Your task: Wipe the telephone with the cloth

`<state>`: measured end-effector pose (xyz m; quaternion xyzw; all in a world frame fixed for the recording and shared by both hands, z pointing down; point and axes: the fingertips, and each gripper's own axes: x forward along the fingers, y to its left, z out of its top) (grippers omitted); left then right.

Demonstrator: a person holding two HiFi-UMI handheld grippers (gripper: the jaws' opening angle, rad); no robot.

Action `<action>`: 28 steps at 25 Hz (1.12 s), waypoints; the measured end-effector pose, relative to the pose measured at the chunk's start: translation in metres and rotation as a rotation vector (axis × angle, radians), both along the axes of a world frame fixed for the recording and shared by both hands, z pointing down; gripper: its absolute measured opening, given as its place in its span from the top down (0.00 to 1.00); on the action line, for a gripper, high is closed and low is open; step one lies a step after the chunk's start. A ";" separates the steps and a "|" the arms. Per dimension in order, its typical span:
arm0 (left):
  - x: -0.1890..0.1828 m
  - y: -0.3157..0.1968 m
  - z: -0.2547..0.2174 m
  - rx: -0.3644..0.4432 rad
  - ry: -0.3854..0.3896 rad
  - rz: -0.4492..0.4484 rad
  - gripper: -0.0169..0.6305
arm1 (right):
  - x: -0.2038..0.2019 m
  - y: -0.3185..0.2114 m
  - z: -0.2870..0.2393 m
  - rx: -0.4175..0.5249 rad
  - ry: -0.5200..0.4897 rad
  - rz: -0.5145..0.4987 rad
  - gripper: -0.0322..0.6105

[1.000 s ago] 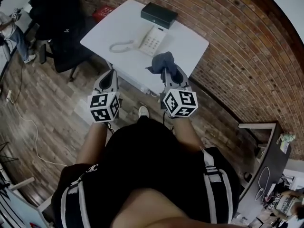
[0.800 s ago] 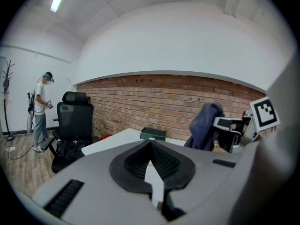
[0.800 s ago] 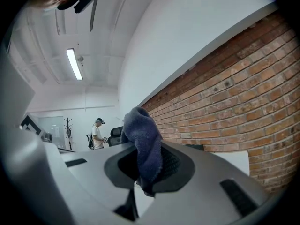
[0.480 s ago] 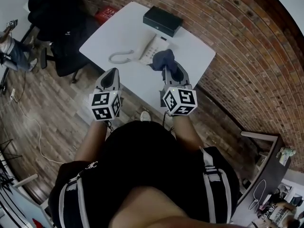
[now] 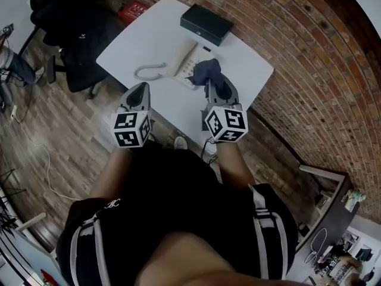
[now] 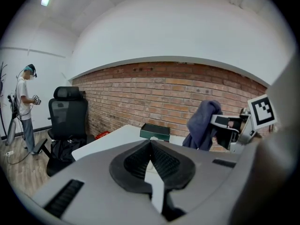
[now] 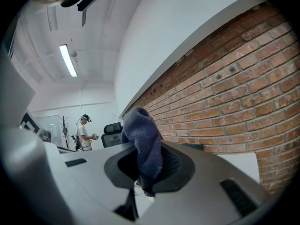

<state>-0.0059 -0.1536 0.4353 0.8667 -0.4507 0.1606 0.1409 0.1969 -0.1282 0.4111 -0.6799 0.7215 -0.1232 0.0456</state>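
White table (image 5: 156,37) set on wood-plank floor (image 5: 53,136), far corner near brick wall (image 5: 280,22). Telephone (image 5: 187,65) laid near table middle. Handset (image 5: 149,71) laid off base, on tabletop just left of it. Dark box (image 5: 206,24) placed at far edge, beyond telephone.

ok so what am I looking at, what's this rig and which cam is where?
No robot: a person holds a hand-held two-jaw claw in each hand. The head view looks down from the person's head; the other two cameras ride on the claws. On the white table sit a white corded telephone, its curved white handset lying beside it, and a dark flat box. The right claw is shut on a dark blue cloth near the telephone. The left claw is shut and empty.
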 end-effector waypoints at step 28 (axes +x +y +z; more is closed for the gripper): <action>-0.068 -0.107 -0.010 0.051 0.084 -0.098 0.97 | 0.020 -0.191 0.069 -0.154 0.207 0.075 0.91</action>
